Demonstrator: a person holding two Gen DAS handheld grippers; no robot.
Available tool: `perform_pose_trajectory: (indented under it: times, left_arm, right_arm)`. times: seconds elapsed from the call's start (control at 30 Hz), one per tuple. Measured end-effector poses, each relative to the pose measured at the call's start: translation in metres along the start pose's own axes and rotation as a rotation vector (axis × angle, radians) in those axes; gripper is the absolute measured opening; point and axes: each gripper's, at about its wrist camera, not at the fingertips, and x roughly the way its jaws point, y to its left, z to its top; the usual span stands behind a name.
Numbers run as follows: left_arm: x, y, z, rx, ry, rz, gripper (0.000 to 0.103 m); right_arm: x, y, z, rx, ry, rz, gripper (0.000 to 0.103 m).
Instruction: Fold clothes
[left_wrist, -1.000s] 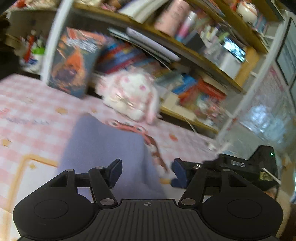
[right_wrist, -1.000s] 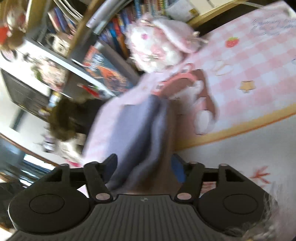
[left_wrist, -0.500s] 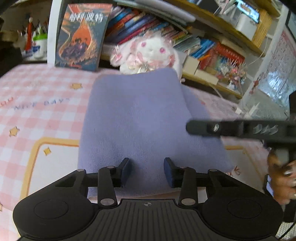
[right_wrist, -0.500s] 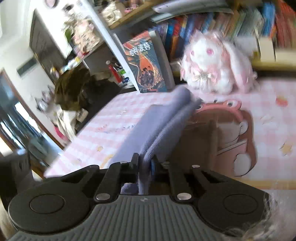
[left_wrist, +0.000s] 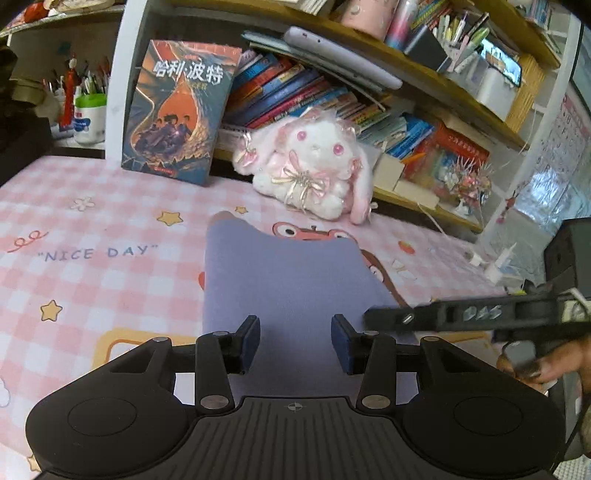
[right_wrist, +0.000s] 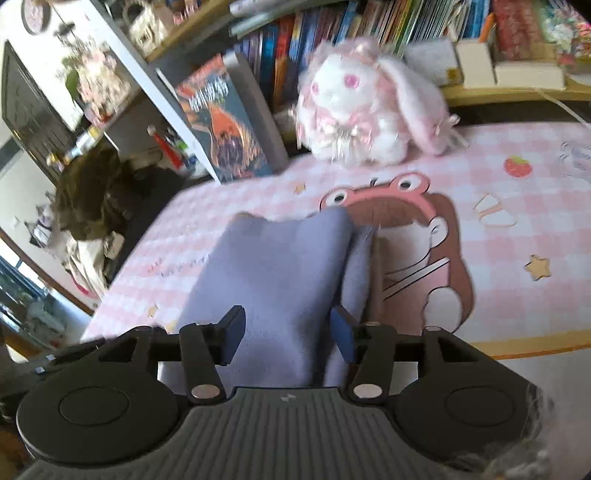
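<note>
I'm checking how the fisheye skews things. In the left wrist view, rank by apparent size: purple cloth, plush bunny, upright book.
1. purple cloth, nearest the camera, so enlarged
2. upright book and plush bunny: too alike to rank

Folded cloth (left_wrist: 291, 291) on mat (left_wrist: 92, 236), apparently before plush rabbit (left_wrist: 314, 166).

Left tongs (left_wrist: 294, 343) and right tongs (right_wrist: 287, 334) both gape wide

**A crowded shelf behind a pink checked cover**

A pink checked cover (left_wrist: 110, 229) spread across the surface. Behind it stood a wooden bookshelf (left_wrist: 424, 70) packed with books. A white post (left_wrist: 120, 85) rose on the left, and daylight came from the right.
</note>
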Motion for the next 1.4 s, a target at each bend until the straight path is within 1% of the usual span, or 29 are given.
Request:
perform_pose_trajectory:
  times: [0.03,0.07,0.1,0.13,0.17,0.23,0.4,0.53,0.67,0.73,0.83,0.87,0.9,0.93,1.07,1.17,1.2,1.27,1.4]
  left_arm:
    - [0.004,0.0,-0.001,0.003,0.017,0.0,0.043]
    - [0.009,0.001,-0.002,0.006,0.033,0.0,0.043]
    - [0.01,0.002,-0.002,0.004,0.038,-0.005,0.043]
    - [0.011,0.003,-0.003,0.002,0.041,-0.01,0.043]
    - [0.012,0.004,-0.003,0.0,0.044,-0.015,0.043]
    - [0.014,0.006,-0.004,-0.004,0.05,-0.025,0.043]
    - [0.019,0.012,-0.005,-0.015,0.066,-0.051,0.042]
    - [0.023,0.016,-0.006,-0.026,0.074,-0.067,0.042]
    - [0.021,0.012,-0.006,-0.028,0.066,-0.051,0.043]
    - [0.018,0.009,-0.006,-0.034,0.058,-0.037,0.043]
    - [0.011,0.004,-0.005,-0.039,0.042,-0.009,0.045]
    - [0.008,0.002,-0.005,-0.039,0.038,-0.002,0.048]
    - [0.004,0.0,-0.006,-0.039,0.031,0.006,0.049]
    - [0.001,-0.001,-0.007,-0.043,0.025,0.01,0.049]
    - [-0.013,-0.004,-0.014,-0.082,0.001,0.023,0.049]
    - [-0.022,-0.008,-0.019,-0.096,-0.001,0.039,0.05]
    - [-0.024,-0.01,-0.021,-0.096,0.002,0.045,0.051]
    - [-0.03,-0.015,-0.026,-0.094,0.006,0.058,0.059]
    - [-0.035,-0.024,-0.037,-0.09,0.038,0.093,0.061]
  right_arm:
    - [0.0,0.002,0.001,-0.001,-0.005,0.005,0.044]
    - [0.0,0.004,0.002,-0.002,-0.01,0.009,0.033]
    - [0.0,0.006,0.004,-0.003,-0.016,0.014,0.02]
    - [0.0,0.008,0.005,-0.004,-0.021,0.018,0.013]
    - [0.001,0.01,0.006,-0.004,-0.026,0.023,0.01]
    - [0.001,0.014,0.008,-0.006,-0.037,0.032,0.009]
    - [0.01,0.011,0.002,-0.024,-0.004,-0.013,0.008]
    - [0.017,0.009,-0.004,-0.04,0.026,-0.053,0.009]
    - [0.025,0.006,-0.01,-0.055,0.056,-0.092,0.01]
    - [0.022,0.008,-0.012,-0.057,0.057,-0.097,0.011]
    - [0.015,0.012,-0.011,-0.065,0.046,-0.098,0.016]
    - [0.012,0.014,-0.01,-0.062,0.036,-0.093,0.022]
    - [0.007,0.014,-0.01,-0.059,0.024,-0.087,0.029]
    - [0.003,0.015,-0.01,-0.056,0.013,-0.081,0.031]
    - [-0.018,0.016,-0.013,-0.07,-0.02,-0.083,0.035]
    - [-0.032,0.013,-0.021,-0.081,-0.025,-0.086,0.04]
    - [-0.037,0.011,-0.024,-0.082,-0.022,-0.089,0.041]
    - [-0.044,0.007,-0.032,-0.077,-0.008,-0.099,0.045]
    - [-0.051,0.0,-0.049,-0.054,0.028,-0.103,0.049]
